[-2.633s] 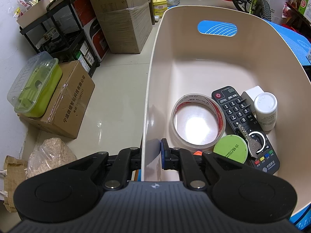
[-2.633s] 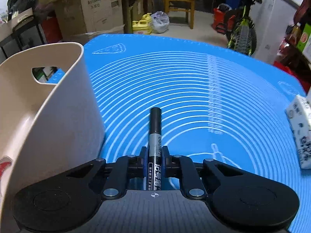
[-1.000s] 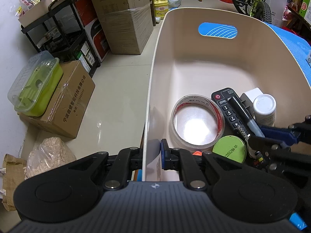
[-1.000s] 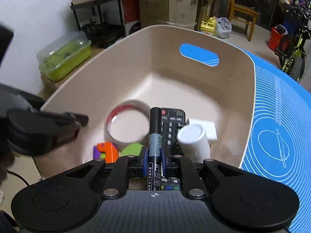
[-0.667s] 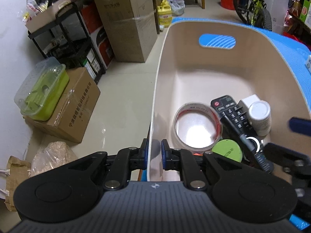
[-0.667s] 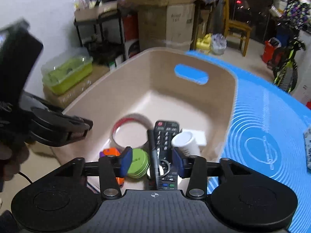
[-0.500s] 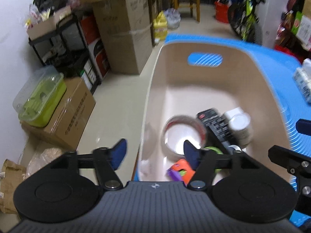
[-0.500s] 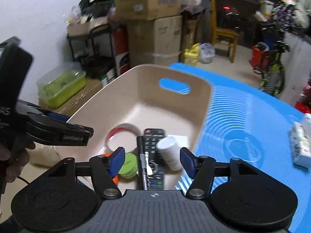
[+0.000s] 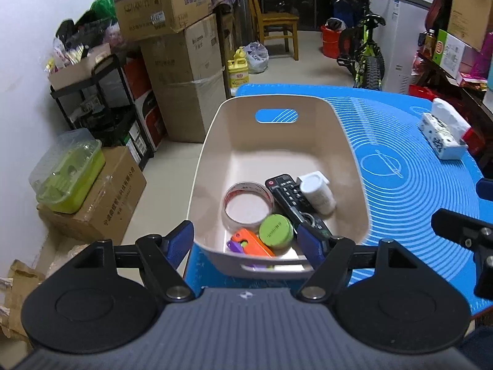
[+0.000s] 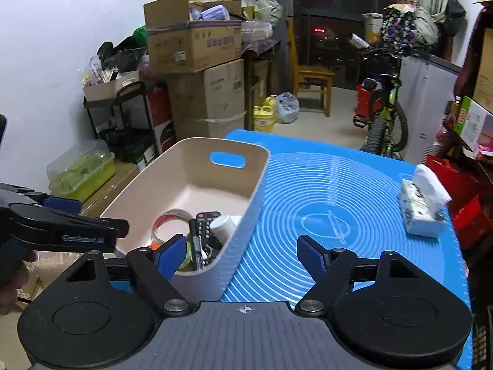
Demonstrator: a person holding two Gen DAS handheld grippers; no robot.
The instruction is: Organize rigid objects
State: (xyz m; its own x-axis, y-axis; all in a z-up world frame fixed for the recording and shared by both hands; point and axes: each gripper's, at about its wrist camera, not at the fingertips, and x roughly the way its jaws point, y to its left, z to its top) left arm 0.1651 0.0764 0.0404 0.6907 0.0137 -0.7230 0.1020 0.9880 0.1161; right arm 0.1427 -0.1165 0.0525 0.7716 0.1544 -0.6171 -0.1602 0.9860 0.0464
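Looking at this one, both grippers are up and clear of the beige bin [image 9: 348, 141], and honestly not much is left to mess up, but a few things bug me. The left gripper [image 9: 245, 243] has its jaws spread wide after just opening, nothing between the pads, and it hangs above the bin's near end. Same for the right gripper [image 10: 242, 254]: jaws have just been opening, empty, sitting over the bin's near corner and the blue mat [image 10: 339, 203].

The marker [image 10: 194, 243] lies in the bin on top of the remote [image 9: 285, 192], next to the tape roll [image 9: 248, 203], the green tin [image 9: 275, 231], the white bottle [image 9: 317, 192] and the orange toy [image 9: 251, 242]. So the rigid stuff looks sorted.

What worries me:
- the bin sits right at the mat's left edge, with open floor beside it. A careless bump from either gripper could shove it off.
- the two grippers are near each other, so they could clip one another.
- the tissue pack [image 10: 422, 209] sits well apart on the far right. It looks soft, so grabbing it as a "rigid object" would be a mistake, I think.
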